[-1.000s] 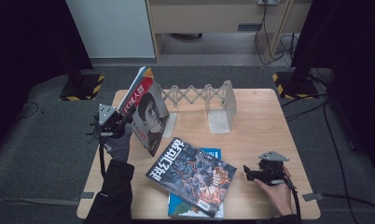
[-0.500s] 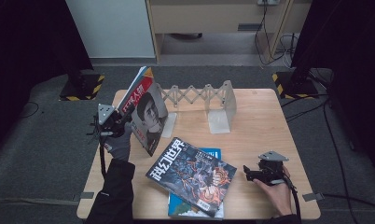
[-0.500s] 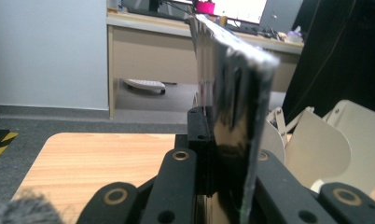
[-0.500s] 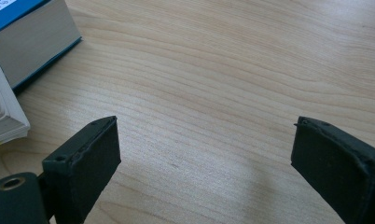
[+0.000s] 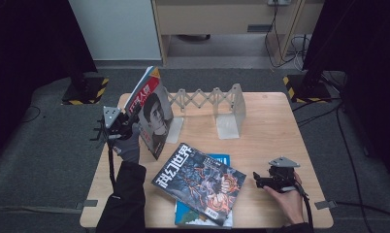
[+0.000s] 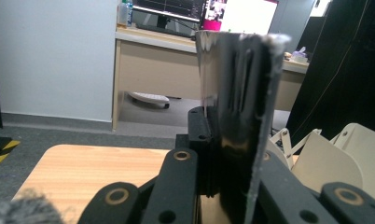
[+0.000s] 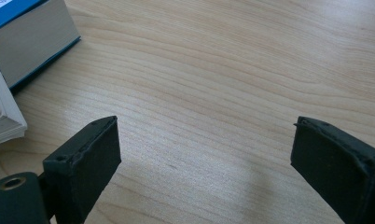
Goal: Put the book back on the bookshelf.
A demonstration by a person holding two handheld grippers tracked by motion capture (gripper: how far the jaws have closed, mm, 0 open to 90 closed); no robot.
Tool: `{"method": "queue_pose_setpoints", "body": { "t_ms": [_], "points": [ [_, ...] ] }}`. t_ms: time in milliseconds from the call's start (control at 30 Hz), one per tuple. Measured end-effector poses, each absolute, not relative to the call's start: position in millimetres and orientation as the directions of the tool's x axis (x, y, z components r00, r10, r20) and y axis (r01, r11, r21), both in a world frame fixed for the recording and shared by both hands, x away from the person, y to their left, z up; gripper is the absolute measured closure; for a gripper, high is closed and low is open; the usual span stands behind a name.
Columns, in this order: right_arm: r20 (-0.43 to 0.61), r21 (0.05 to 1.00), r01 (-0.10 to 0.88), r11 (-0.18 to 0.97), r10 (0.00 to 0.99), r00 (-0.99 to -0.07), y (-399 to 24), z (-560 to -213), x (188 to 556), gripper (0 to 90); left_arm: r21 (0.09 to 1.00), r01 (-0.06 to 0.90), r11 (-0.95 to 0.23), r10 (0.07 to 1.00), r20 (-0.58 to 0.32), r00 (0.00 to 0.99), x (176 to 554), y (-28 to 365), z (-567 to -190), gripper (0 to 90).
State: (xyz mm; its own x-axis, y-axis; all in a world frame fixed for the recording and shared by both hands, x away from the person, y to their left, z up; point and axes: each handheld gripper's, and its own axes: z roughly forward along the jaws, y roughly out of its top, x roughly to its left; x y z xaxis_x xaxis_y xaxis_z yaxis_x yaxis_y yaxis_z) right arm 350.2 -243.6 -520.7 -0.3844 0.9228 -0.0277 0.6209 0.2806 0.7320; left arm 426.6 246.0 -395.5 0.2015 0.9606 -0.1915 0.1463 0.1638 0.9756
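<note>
Beside held magazine (image 5: 152,114), folding rack (image 5: 217,104), stacked books (image 5: 198,182) nearby

The desk (image 5: 261,121) was seen from high up, far off, looking forward and down. Each small camera was set close behind its own tongs. The blue book (image 7: 27,32) was shared with the high view.

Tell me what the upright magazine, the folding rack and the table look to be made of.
Upright magazine: glossy coated paper, judging by the sheen on its printed cover and the thin page edges.
Folding rack: probably matte pale plastic or painted metal; the look leaves it open.
Table: light wood or wood-look laminate with visible grain.
</note>
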Motion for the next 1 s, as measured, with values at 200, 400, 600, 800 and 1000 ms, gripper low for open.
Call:
{"method": "queue_pose_setpoints", "body": {
  "t_ms": [200, 400, 600, 800, 1000],
  "points": [
    [-0.024, 0.73, 0.625, 0.277, 0.924, -0.381, -243, -521, 350, 8.6, 0.974, 0.157, 0.161, 0.963, -0.19, 0.19, 421, 252, -399, 85.6],
    [-0.024, 0.731, 0.624, 0.275, 0.925, -0.379, -243, -521, 350, 8.6, 0.978, 0.161, 0.132, 0.968, -0.162, 0.191, 417, 253, -398, 84.2],
    [-0.027, 0.731, 0.622, 0.281, 0.922, -0.385, -243, -521, 350, 8.5, 0.978, 0.17, 0.12, 0.968, -0.154, 0.199, 414, 255, -397, 84.7],
    [-0.026, 0.731, 0.622, 0.28, 0.922, -0.385, -243, -521, 350, 8.5, 0.978, 0.166, 0.123, 0.969, -0.155, 0.195, 414, 256, -398, 83.7],
    [-0.025, 0.733, 0.62, 0.279, 0.922, -0.385, -243, -520, 350, 8.5, 0.977, 0.173, 0.124, 0.969, -0.157, 0.189, 413, 258, -398, 79.5]
  ]
}}
